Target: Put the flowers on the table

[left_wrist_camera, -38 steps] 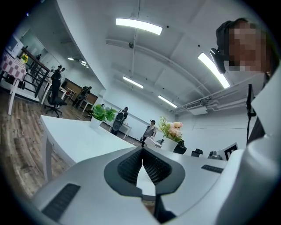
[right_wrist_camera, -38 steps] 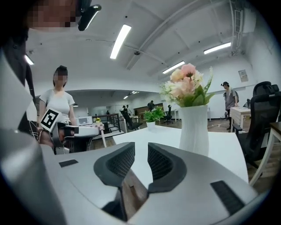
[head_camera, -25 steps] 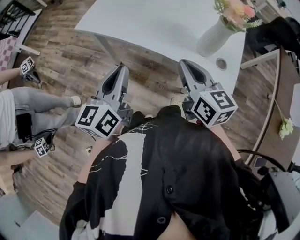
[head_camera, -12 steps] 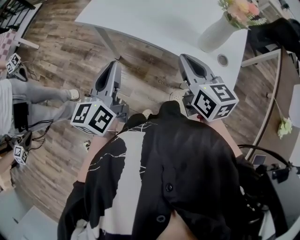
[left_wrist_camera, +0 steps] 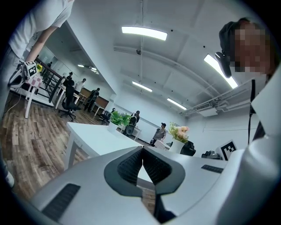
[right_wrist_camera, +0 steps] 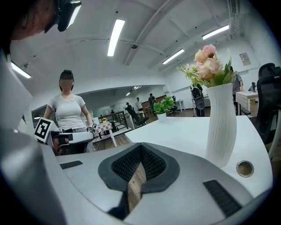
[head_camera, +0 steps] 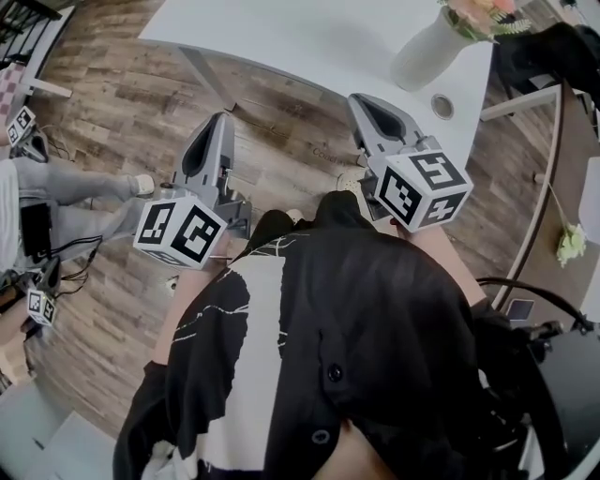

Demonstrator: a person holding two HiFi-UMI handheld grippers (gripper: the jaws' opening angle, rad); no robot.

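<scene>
Light: bright, even, from ceiling strip lights (left_wrist_camera: 144,32) | Glare: strips blown white | Shadows: faint, soft | Edges: heavy fisheye bending, dark corners | Focus: sharp

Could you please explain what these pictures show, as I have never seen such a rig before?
There is no robot: a person holds a two-jaw gripper in each hand. The head view looks down from a camera on their head at the left gripper and right gripper, each bearing a marker cube. The two gripper views come from cameras riding on them. Both grippers are shut and empty. Ahead, a white table bears a vase of flowers. A loose flower lies on a brown desk at the right.
</scene>
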